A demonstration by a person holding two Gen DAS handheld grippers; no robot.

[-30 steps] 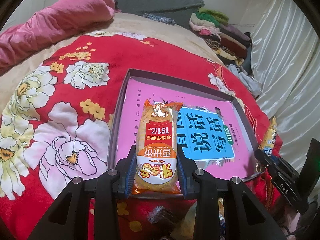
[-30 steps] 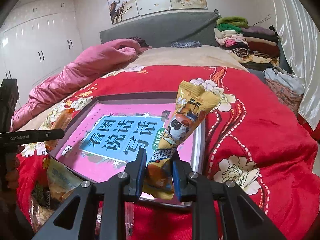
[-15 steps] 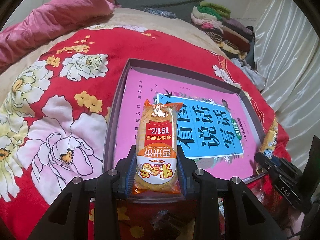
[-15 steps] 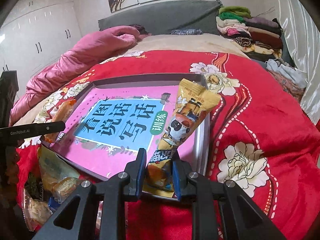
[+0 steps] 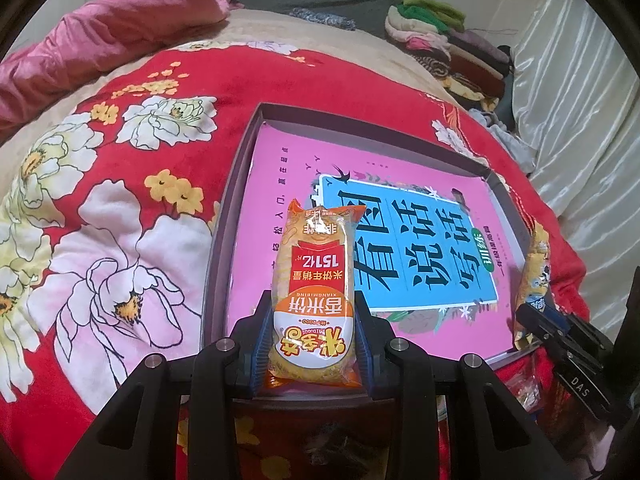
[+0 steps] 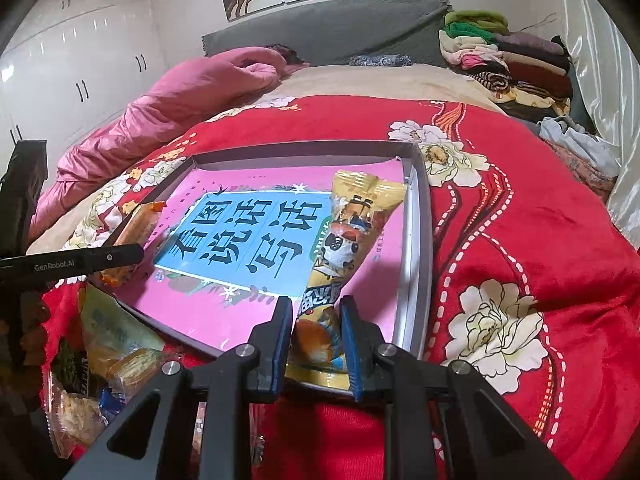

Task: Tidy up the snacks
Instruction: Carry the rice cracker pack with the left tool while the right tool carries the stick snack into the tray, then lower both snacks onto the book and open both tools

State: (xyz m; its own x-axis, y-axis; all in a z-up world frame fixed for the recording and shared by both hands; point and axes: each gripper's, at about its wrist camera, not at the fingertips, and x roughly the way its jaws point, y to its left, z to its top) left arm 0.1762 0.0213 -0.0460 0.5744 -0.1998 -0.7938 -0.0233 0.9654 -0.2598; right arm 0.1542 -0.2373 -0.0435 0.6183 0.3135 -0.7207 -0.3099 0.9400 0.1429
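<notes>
An orange rice cracker packet point(image 5: 313, 300) sits upright between the blue pads of the left gripper point(image 5: 312, 344), which is clamped on its lower half; the packet hangs over the near left corner of a shallow grey tray point(image 5: 224, 216). In the right wrist view the same packet shows at the tray's left edge point(image 6: 136, 240). A yellow snack bag point(image 6: 352, 240) with a cartoon panda is pinched at its lower end by the right gripper point(image 6: 316, 344), whose jaws are closed tight on it; the bag slants up over the tray's near right corner, close to the right wall point(image 6: 420, 240). A pink book with a blue title panel point(image 6: 248, 240) lies flat in the tray and fills most of its floor. The tray rests on a bed under a red blanket point(image 6: 520, 220) printed with large white flowers. Loose snack packets point(image 6: 116, 344) lie heaped at the near edge of the bed, just beside the tray's near side. A pink quilt point(image 6: 192, 92) is bunched at the far left of the bed, and folded clothes point(image 6: 508, 60) are stacked at the far right corner.
</notes>
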